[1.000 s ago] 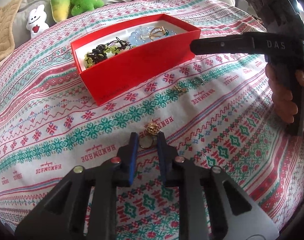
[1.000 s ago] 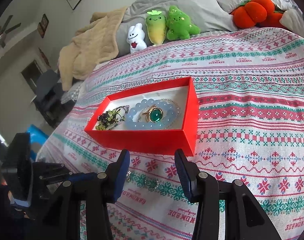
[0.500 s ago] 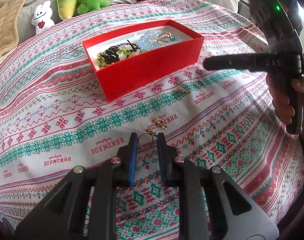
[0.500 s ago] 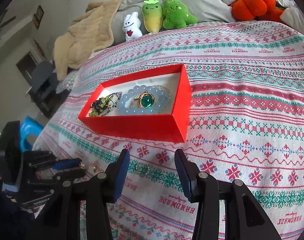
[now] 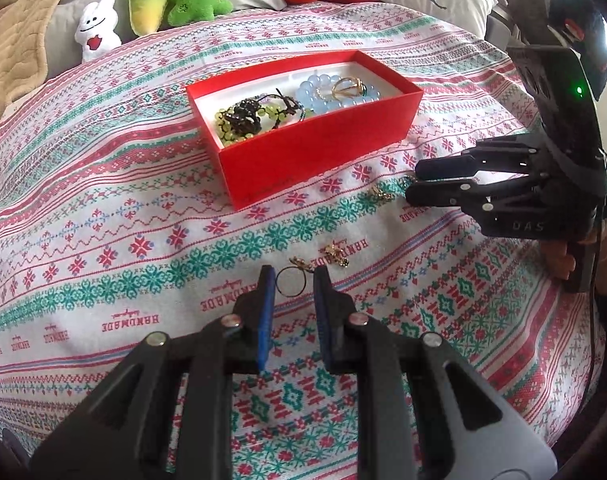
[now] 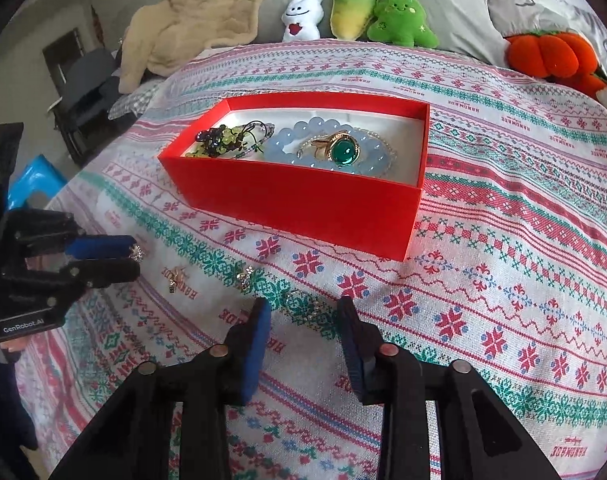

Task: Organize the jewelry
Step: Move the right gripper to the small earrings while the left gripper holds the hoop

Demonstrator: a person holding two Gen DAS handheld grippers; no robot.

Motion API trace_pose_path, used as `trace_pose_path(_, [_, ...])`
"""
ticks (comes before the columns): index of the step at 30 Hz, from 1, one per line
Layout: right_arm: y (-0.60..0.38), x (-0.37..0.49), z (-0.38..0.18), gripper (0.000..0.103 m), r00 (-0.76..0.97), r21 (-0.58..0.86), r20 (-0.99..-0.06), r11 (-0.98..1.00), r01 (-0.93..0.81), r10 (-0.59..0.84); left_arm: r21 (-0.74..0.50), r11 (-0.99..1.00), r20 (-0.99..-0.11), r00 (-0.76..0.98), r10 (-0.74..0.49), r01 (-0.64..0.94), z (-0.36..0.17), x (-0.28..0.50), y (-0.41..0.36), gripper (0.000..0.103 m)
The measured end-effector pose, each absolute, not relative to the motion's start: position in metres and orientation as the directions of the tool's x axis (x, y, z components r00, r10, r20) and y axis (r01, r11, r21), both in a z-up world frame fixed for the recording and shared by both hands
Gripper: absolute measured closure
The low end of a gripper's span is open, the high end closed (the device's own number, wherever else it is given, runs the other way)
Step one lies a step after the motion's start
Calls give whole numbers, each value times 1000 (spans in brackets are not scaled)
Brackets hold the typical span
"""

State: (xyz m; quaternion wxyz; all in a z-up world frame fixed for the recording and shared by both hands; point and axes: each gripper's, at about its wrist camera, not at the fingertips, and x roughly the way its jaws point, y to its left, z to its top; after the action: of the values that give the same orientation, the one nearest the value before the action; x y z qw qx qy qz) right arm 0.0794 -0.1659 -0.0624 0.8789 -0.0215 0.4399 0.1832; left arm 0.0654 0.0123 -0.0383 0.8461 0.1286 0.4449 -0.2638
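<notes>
Patterned bedspread (image 5: 103, 184) w/ red box (image 5: 303, 148) at far centre, bracelets + green-stone ring (image 6: 339, 148) inside. Left gripper (image 5: 289, 292) clamped on thin hoop ring (image 5: 289, 282), near centre. Right gripper (image 6: 303, 316) closing, pads not yet touching small sparkly earring (image 6: 299, 300) between them on cloth.

Matt red card box (image 6: 303, 208), woven cloth bedspread (image 6: 503, 280), glossy green-stone ring (image 6: 337, 149)

Left gripper (image 5: 290, 280) clamped, right gripper (image 6: 303, 312) closing
</notes>
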Motion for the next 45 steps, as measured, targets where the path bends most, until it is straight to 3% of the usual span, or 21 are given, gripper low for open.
trace_pose_path(5, [-158,77,-63,85,555,79,-782,929,-362,282,-19,826,-821,463,-334,563,-38,66,12,82])
trace_pose_path(22, [-168,76,-57,92,570,98,-770,935,-340,288,-30,826,-808,472,-351,564,-31,63,12,82])
trace_pose_path(29, [-186,80,-51,93,594,179,-737,940,-289,323,-39,824,-803,473,-362,565,-26,64,12,82])
trace_pose_path(34, [-189,82,-50,92,594,190,-734,939,-285,329,-39,822,-804,471,-364,569,-25,63,11,82])
trace_pose_path(38, [-180,82,-52,78,585,175,-744,939,-296,323,-34,819,-802,473,-364,573,-25,63,9,82])
trace_pose_path(45, [-166,80,-62,75,572,103,-772,942,-318,278,-41,819,-803,468,-368,573,-25,62,9,82])
